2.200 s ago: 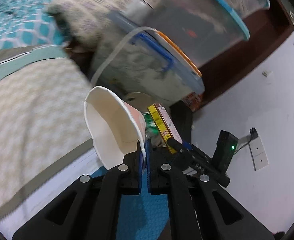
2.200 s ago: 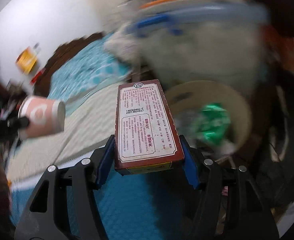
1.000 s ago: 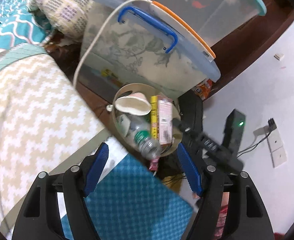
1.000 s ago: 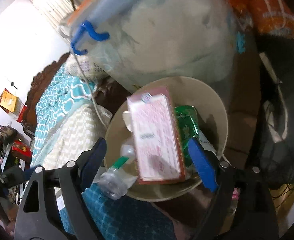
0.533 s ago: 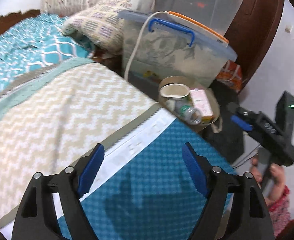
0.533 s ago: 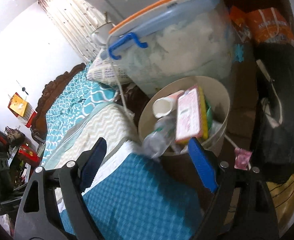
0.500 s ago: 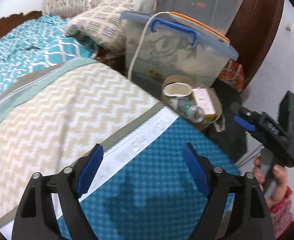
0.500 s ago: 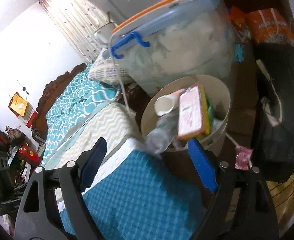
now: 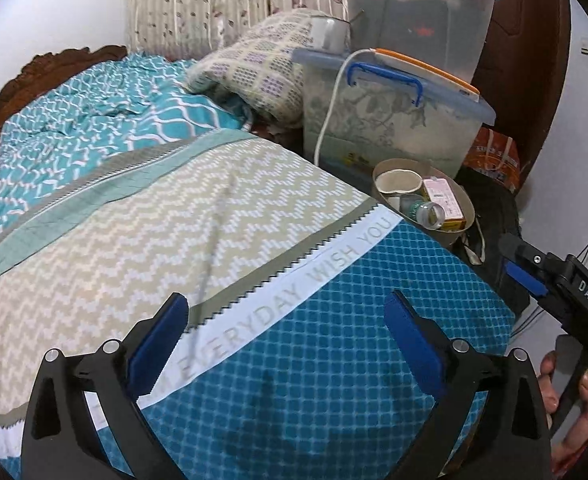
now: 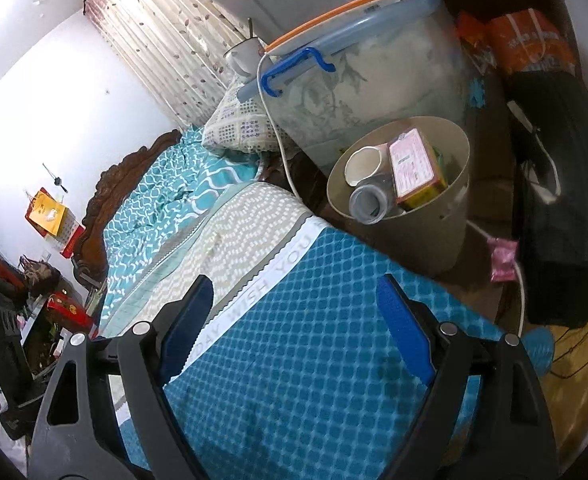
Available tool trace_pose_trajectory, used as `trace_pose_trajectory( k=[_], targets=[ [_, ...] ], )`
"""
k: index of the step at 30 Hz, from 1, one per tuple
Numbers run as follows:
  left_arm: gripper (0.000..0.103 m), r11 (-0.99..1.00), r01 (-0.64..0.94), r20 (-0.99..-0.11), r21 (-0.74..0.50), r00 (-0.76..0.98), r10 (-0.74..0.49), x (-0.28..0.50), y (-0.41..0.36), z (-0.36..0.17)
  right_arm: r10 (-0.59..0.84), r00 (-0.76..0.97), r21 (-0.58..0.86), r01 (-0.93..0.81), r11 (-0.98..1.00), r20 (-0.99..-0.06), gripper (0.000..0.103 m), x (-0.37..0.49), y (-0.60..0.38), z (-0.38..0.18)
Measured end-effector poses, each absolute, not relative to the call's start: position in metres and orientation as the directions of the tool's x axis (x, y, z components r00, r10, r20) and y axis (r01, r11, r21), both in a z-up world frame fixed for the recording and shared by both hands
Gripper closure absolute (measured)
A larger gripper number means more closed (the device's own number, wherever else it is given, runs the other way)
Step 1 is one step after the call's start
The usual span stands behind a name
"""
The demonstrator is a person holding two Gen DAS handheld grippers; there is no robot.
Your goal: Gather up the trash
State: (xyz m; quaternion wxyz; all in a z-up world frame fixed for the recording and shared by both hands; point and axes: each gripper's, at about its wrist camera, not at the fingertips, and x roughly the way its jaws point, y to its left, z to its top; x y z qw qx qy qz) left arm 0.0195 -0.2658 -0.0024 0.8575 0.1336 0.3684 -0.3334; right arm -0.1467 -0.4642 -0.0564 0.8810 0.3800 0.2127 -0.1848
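Note:
A beige waste bin [image 10: 433, 236] stands on the floor beside the bed, also in the left wrist view [image 9: 467, 210]. It holds a white paper cup [image 10: 363, 164], a pink box [image 10: 411, 164] and a clear plastic bottle [image 10: 367, 200]; they also show in the left wrist view as cup [image 9: 399, 182], box [image 9: 441, 198] and bottle [image 9: 427, 210]. My left gripper [image 9: 286, 340] is open and empty above the bed. My right gripper [image 10: 294, 320] is open and empty above the bed corner, short of the bin; it also shows in the left wrist view [image 9: 525, 272].
A blue and chevron blanket [image 9: 222, 240] covers the bed. Behind the bin stands a clear storage box with a blue handle [image 10: 357, 80], another tub on top. A pillow [image 9: 254, 68] lies by it. A black bag [image 10: 561, 184], cables and a pink wrapper [image 10: 501, 252] lie on the floor.
Both grippers let go of the cup and the box, which now lie in the bin. Both have opened and pulled back over the bed, away from the bin.

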Motion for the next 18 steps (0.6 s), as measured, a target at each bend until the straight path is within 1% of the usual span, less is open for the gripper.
trace_pose_trajectory(
  k=[9,14,18],
  targets=[
    [0.009,0.76,0.649,-0.697,0.026,0.557,-0.452,0.004,-0.24,0.005,-0.189,0.846,0.609,0.497,0.618,-0.498,0.01,-0.155,-0.44,-0.046],
    [0.009,0.758,0.652,-0.69,0.011,0.554,-0.466,-0.002,-0.23,0.008,-0.212,0.842,0.591,0.507,0.628,-0.497,0.004,-0.157,-0.429,-0.039],
    [0.009,0.763,0.646,-0.683,0.011,0.562,-0.467,-0.005,-0.225,0.011,-0.22,0.84,0.576,0.509,0.64,-0.497,0.004,-0.158,-0.421,-0.034]
  ],
)
